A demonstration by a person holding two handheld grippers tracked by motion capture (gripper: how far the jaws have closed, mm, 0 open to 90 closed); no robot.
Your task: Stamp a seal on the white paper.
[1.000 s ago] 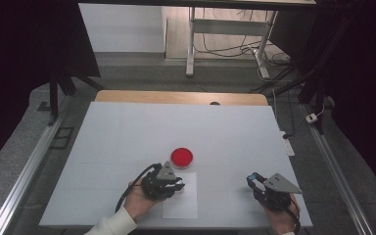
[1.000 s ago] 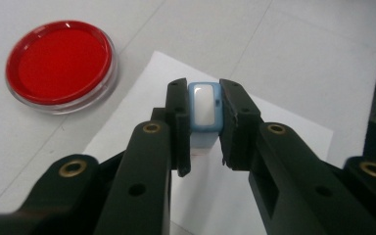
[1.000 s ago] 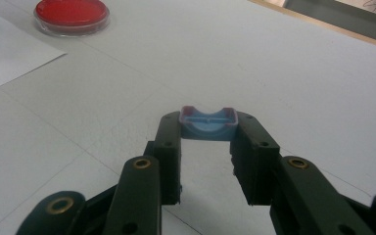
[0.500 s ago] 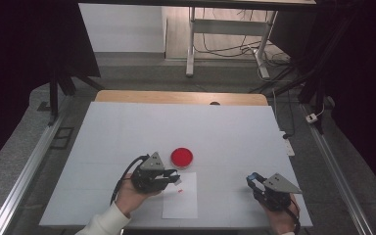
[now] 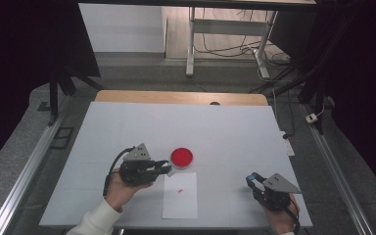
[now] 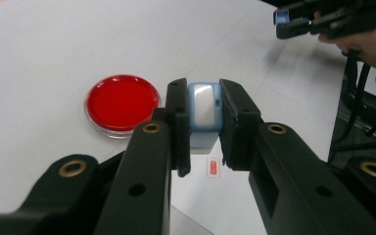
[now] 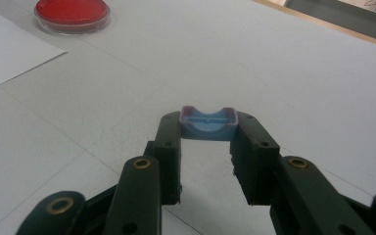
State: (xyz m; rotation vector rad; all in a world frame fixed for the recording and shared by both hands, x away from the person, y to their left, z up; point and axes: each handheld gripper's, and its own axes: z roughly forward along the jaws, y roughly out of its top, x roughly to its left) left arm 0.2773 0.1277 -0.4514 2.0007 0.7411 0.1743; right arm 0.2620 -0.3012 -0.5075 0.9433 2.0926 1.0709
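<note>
High view overlooks; gripper views close, sharing the red dish (image 5: 181,157).

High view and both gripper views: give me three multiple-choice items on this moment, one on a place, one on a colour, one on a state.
1. Where does the round dish sit relative to the paper sheet?
A. on the sheet
B. on the table just beyond the sheet's far edge
C. at the table's far right corner

2. What colour is the inside of the dish?
A. red
B. green
C. yellow

3. What are the left tongs doing?
A. open over the dish
B. shut on nothing
C. shut on the blue stamp body

Answers:
1 B, the high view shows the dish on bare table past the sheet.
2 A, both gripper views show it red.
3 C, the left gripper view shows the jaws pressed against the stamp body's sides; the right tongs hold the blue cap.
</note>
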